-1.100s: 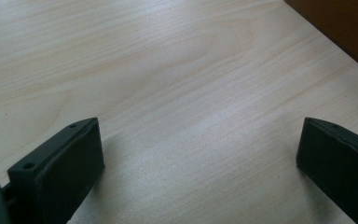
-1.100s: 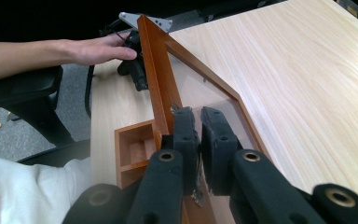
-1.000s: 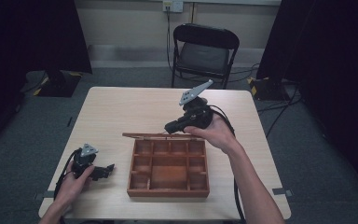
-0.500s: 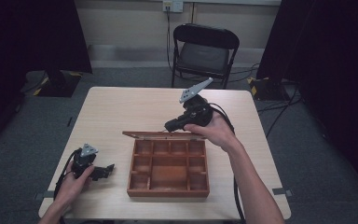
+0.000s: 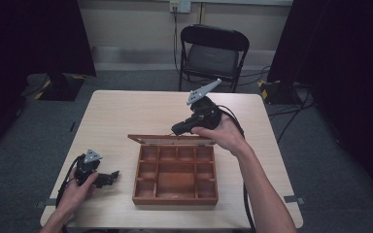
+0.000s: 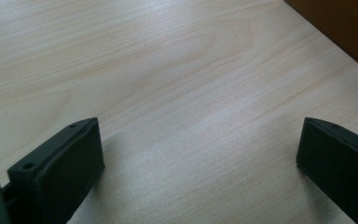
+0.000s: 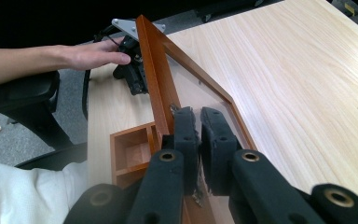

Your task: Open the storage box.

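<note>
The step in hand is judged to be the swinging of the lid [image 5: 171,140] of a wooden compartment box [image 5: 176,174], which sits near the middle of the tabletop [image 5: 126,111]. The lid is raised at the box's far edge, and its frame is pinched by the right tongs [image 5: 177,130], whose jaws are closed tight on it. The left tongs [image 5: 110,177] rest on the tabletop well to the left of the box, jaws spread wide with nothing between them. Whether the lid is being opened or shut cannot be told; either way, the next move is judged to call for an arc followed about the hinge line at the box's far edge, with the grip kept until the lid is settled. In the right gripper view the clamp on the lid's rim [image 7: 156,74] is shown from close by, along with a clear pane inside the frame and the other hand [image 7: 93,55] beyond it. From the high view, the box's empty compartments are laid out. In the left gripper view, bare wood grain is seen between the open jaws, with a corner of the box at the upper right.
</note>
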Action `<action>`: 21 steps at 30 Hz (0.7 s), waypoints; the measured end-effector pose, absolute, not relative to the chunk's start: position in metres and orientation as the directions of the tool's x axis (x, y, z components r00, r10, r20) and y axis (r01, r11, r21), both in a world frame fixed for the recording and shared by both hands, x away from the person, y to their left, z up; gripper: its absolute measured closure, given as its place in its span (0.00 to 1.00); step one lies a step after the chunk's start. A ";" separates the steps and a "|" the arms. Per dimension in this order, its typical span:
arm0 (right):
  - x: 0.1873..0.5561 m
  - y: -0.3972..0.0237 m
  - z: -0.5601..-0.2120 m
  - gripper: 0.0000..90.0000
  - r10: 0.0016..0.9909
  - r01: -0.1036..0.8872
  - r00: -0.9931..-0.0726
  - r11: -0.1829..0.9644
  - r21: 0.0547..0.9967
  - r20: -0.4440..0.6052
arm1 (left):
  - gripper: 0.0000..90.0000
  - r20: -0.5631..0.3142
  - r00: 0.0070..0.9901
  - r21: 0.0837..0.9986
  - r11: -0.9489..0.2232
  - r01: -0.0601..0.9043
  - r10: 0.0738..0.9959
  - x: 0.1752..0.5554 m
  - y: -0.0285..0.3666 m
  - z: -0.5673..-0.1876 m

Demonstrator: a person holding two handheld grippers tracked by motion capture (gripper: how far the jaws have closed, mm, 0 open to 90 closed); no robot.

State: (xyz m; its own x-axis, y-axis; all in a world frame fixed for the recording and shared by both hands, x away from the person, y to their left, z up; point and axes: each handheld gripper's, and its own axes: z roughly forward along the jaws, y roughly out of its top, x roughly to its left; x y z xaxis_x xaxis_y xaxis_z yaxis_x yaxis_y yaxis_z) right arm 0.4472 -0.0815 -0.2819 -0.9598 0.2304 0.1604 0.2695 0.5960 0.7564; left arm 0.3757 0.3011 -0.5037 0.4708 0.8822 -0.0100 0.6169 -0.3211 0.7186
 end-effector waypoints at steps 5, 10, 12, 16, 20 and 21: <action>0.448 -0.082 -0.281 0.95 0.230 0.266 -0.961 0.598 0.756 0.156 | 0.00 -0.010 0.471 0.719 -0.321 0.617 0.882 0.376 0.301 -0.504; 0.449 -0.081 -0.280 0.95 0.230 0.266 -0.961 0.600 0.755 0.155 | 0.00 -0.003 0.477 0.714 -0.332 0.617 0.879 0.376 0.302 -0.503; 0.449 -0.081 -0.280 0.95 0.231 0.264 -0.961 0.601 0.754 0.153 | 0.00 -0.010 0.471 0.719 -0.321 0.617 0.882 0.376 0.301 -0.504; 0.449 -0.081 -0.281 0.95 0.228 0.265 -0.961 0.599 0.755 0.157 | 0.00 -0.003 0.477 0.714 -0.332 0.617 0.879 0.376 0.302 -0.503; 0.449 -0.081 -0.281 0.95 0.227 0.264 -0.961 0.600 0.755 0.155 | 0.00 -0.008 0.473 0.717 -0.324 0.617 0.881 0.376 0.301 -0.504; 0.449 -0.081 -0.281 0.95 0.227 0.264 -0.961 0.600 0.755 0.155 | 0.00 -0.010 0.470 0.719 -0.321 0.617 0.882 0.376 0.301 -0.504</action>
State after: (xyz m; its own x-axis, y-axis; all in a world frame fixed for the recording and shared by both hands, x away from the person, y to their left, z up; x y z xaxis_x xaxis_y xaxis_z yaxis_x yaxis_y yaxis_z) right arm 0.4491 -0.0811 -0.2807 -0.9614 0.2272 0.1554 0.2638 0.5997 0.7555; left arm 0.3757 0.3011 -0.5037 0.4704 0.8824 -0.0102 0.6168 -0.3206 0.7189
